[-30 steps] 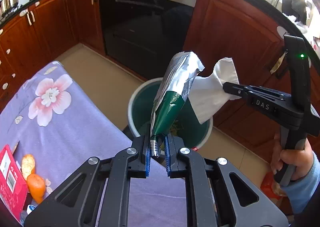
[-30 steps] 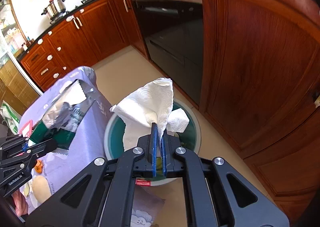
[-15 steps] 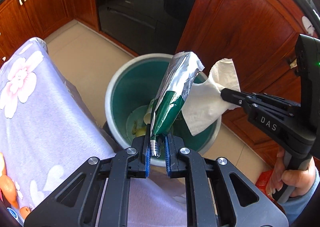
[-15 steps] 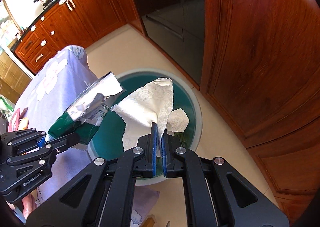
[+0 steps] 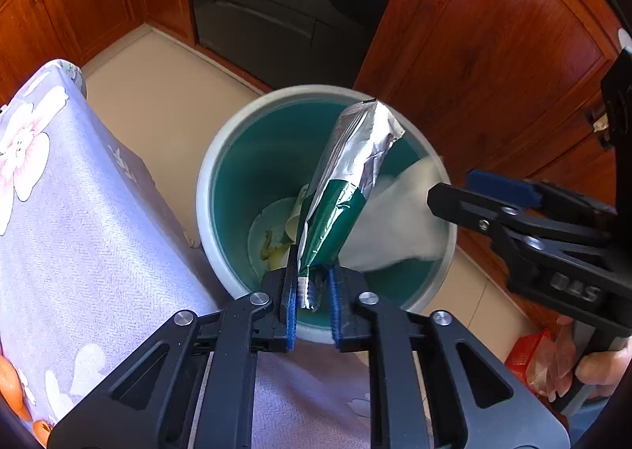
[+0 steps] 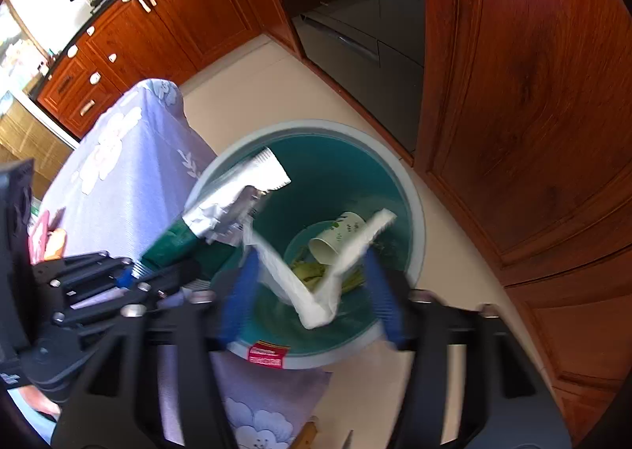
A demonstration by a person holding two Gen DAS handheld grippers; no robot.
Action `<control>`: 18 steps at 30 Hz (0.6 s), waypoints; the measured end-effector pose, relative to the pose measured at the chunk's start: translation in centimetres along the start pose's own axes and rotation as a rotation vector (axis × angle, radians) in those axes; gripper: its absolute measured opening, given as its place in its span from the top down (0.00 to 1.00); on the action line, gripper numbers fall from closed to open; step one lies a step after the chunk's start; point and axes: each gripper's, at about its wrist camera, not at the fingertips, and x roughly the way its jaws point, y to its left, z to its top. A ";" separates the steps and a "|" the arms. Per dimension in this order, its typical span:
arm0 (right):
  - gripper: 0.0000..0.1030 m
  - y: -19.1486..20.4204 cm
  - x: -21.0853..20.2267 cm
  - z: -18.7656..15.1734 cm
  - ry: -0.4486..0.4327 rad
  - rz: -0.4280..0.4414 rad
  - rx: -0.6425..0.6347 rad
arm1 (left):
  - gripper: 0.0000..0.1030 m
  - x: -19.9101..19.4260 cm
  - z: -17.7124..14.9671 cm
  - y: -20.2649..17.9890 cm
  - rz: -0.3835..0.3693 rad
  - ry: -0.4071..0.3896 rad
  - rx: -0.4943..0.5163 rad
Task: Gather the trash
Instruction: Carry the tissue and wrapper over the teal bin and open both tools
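A round bin [image 5: 221, 156] with a white rim and teal inside stands on the floor beside the table; it also shows in the right wrist view [image 6: 414, 212]. My left gripper [image 5: 312, 302] is over the bin's near rim, its jaws parted around the crimped end of a green and silver foil wrapper [image 5: 347, 172] that still stands between them. My right gripper [image 6: 312, 291] is open over the bin. A white paper tissue [image 6: 312, 291] is loose between its fingers, blurred, above the bin's inside. A paper cup [image 6: 335, 235] and peels lie at the bottom.
A table with a lilac flowered cloth [image 5: 59, 192] lies left of the bin, with orange peel [image 5: 12, 382] at its near left. Wooden cabinet doors [image 5: 493, 34] and a dark oven front [image 5: 276, 14] stand behind the bin. A red packet [image 5: 529, 354] lies on the floor at right.
Both grippers moved forward and down over the bin. My right gripper opened and let the tissue go. My left gripper's jaws widened around the wrapper's end.
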 end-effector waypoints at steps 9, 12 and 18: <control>0.24 0.1 -0.4 0.6 -0.001 0.008 0.064 | 0.29 -1.5 0.0 0.3 0.035 -0.046 0.016; 0.13 0.2 -0.7 0.6 -0.007 0.005 0.071 | 0.20 -1.7 -0.2 0.3 0.047 -0.048 0.012; 0.11 0.8 -1.2 0.5 -0.007 0.008 0.074 | 0.07 -3.0 -0.3 0.3 0.057 -0.070 -0.002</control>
